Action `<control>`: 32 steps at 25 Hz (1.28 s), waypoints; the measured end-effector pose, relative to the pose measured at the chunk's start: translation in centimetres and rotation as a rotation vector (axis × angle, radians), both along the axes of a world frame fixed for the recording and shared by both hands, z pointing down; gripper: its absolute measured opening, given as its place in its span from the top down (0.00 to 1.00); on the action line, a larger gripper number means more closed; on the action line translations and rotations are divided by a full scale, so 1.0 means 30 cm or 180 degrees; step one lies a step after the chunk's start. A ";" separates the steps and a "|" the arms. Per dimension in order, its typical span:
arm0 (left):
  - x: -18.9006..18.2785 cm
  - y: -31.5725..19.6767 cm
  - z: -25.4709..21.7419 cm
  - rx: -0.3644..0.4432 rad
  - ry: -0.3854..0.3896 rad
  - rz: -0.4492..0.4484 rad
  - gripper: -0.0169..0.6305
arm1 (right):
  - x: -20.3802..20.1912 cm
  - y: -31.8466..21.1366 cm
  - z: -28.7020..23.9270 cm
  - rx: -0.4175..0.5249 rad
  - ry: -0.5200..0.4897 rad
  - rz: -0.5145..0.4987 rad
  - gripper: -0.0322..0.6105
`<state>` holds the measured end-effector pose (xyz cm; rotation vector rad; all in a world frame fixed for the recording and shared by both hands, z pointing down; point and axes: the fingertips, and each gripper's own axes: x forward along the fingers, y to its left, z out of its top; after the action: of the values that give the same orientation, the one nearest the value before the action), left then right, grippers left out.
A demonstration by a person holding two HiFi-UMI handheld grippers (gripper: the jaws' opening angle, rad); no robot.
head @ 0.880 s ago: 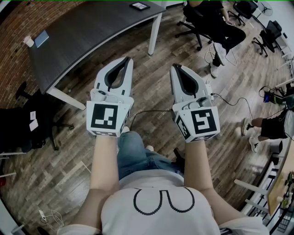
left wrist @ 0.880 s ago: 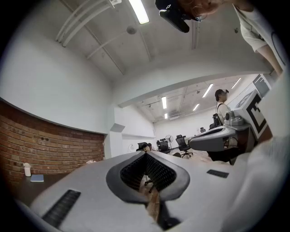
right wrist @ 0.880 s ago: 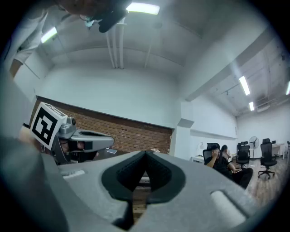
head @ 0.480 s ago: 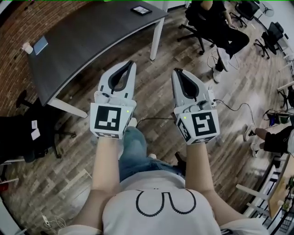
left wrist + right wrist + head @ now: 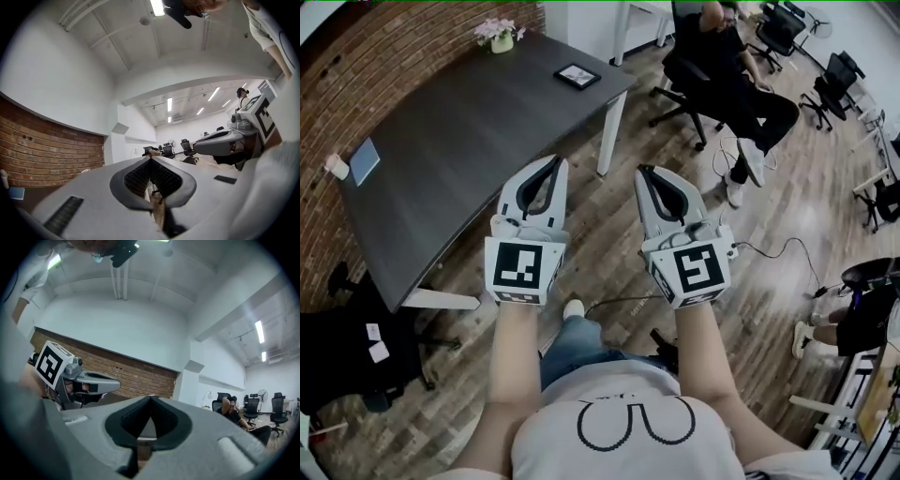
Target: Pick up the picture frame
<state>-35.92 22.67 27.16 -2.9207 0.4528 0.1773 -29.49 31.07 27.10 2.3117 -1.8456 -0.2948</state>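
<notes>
Risk is in the reach: picture frame (image 5: pixel 578 75) lies flat at the table's (image 5: pixel 441 169) far corner, well apart from my left gripper (image 5: pixel 553 164) and right gripper (image 5: pixel 647 173), both clenched on nothing at the table's near side. Arriving with jaws closed could shove it off that edge. A seated person (image 5: pixel 727 70) beyond the corner crowds the approach, and flowers (image 5: pixel 498 31) stand further along.

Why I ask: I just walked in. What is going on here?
A person holds a gripper in each hand, out in front, near the table. The left gripper and right gripper are both shut and empty. The picture frame lies flat near the table's far edge, not yet touched.
</notes>
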 end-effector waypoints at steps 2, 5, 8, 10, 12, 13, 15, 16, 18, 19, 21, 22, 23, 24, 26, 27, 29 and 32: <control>0.035 -0.094 0.002 -0.0096 -0.0010 0.0029 0.98 | 0.028 -0.094 -0.008 0.0017 -0.0018 0.0019 0.95; 0.087 -0.208 0.009 -0.0203 -0.0033 0.0048 0.98 | 0.075 -0.204 -0.006 -0.0002 -0.0047 0.0063 0.95; 0.130 -0.304 0.021 -0.0258 -0.0065 -0.0038 0.98 | 0.122 -0.279 0.006 -0.0064 -0.0050 0.0093 0.95; 0.160 -0.348 0.026 -0.0311 -0.0059 -0.0065 0.98 | 0.157 -0.309 0.011 -0.0063 -0.0088 0.0104 0.96; 0.194 -0.378 0.031 -0.0349 -0.0052 -0.0058 0.98 | 0.197 -0.335 0.018 -0.0051 -0.0139 0.0119 0.96; 0.213 -0.390 0.036 -0.0362 -0.0060 -0.0056 0.98 | 0.220 -0.346 0.024 -0.0050 -0.0174 0.0129 0.96; 0.260 -0.412 0.048 -0.0389 -0.0092 -0.0057 0.98 | 0.274 -0.365 0.042 -0.0062 -0.0246 0.0151 0.95; 0.287 -0.424 0.054 -0.0402 -0.0110 -0.0060 0.98 | 0.305 -0.374 0.051 -0.0072 -0.0267 0.0160 0.95; 0.343 -0.455 0.063 -0.0415 -0.0126 -0.0083 0.98 | 0.371 -0.399 0.067 -0.0077 -0.0287 0.0159 0.95; 0.372 -0.473 0.067 -0.0421 -0.0122 -0.0103 0.98 | 0.407 -0.416 0.075 -0.0066 -0.0302 0.0147 0.95; 0.436 -0.513 0.080 -0.0435 -0.0123 -0.0155 0.98 | 0.481 -0.457 0.091 -0.0046 -0.0335 0.0096 0.95; 0.473 -0.535 0.087 -0.0444 -0.0133 -0.0186 0.98 | 0.519 -0.482 0.097 -0.0055 -0.0338 0.0061 0.95; 0.513 -0.558 0.091 -0.0457 -0.0144 -0.0219 0.98 | 0.559 -0.510 0.100 -0.0075 -0.0332 0.0022 0.95; 0.554 -0.580 0.093 -0.0473 -0.0150 -0.0253 0.98 | 0.598 -0.538 0.101 -0.0097 -0.0326 -0.0026 0.95; 0.637 -0.620 0.092 -0.0498 -0.0151 -0.0321 0.98 | 0.679 -0.593 0.100 -0.0139 -0.0325 -0.0139 0.96; 0.678 -0.637 0.092 -0.0503 -0.0154 -0.0354 0.98 | 0.722 -0.618 0.100 -0.0160 -0.0319 -0.0196 0.95; 0.756 -0.666 0.096 -0.0523 -0.0165 -0.0427 0.98 | 0.806 -0.660 0.103 -0.0202 -0.0300 -0.0292 0.95; 0.867 -0.715 0.097 -0.0559 -0.0161 -0.0552 0.98 | 0.923 -0.724 0.099 -0.0229 -0.0278 -0.0451 0.95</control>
<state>-9.92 1.21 30.07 -3.0260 0.7448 0.0415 -1.81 9.34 30.06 2.1836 -2.0310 -0.1451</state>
